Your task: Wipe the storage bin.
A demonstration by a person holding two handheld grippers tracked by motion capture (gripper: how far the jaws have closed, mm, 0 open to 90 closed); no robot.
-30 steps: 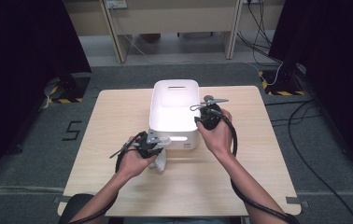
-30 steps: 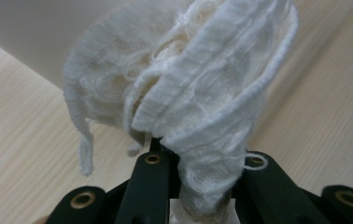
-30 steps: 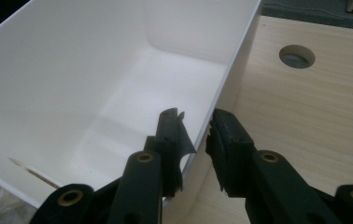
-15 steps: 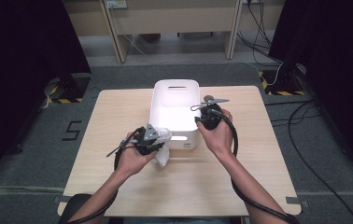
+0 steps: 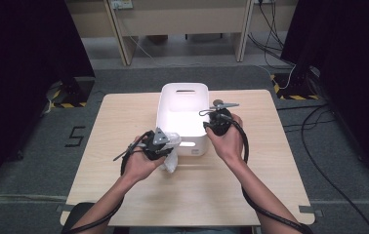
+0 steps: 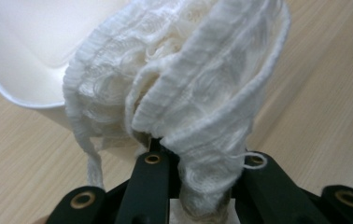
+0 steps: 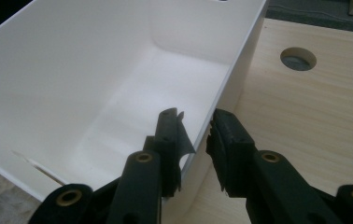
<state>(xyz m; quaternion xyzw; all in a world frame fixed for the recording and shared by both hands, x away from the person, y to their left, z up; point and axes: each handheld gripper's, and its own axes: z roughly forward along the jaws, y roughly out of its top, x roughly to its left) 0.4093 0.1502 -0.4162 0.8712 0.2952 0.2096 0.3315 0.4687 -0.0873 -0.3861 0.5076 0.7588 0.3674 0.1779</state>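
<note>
A white knitted cloth [image 6: 179, 93] hangs bunched between the jaws of my left gripper [image 6: 202, 177], which is shut on it. In the high view this left gripper [image 5: 165, 146] is just in front of the near left corner of the white bin [image 5: 182, 95], and the cloth [image 5: 171, 164] droops to the table. My right gripper [image 5: 211, 125] is at the bin's right wall. In the right gripper view its jaws [image 7: 193, 135] straddle the rim of the bin [image 7: 240, 56], one inside and one outside, shut on the wall. The bin's inside looks bare.
The light wooden table [image 5: 124, 122] carries the bin at its middle. A round cable hole [image 7: 298, 58] lies in the tabletop just right of the bin. Grey floor, desk legs and cables surround the table.
My left gripper has crept a little toward the bin with the cloth still in it. The right gripper has stayed on the bin's wall.
</note>
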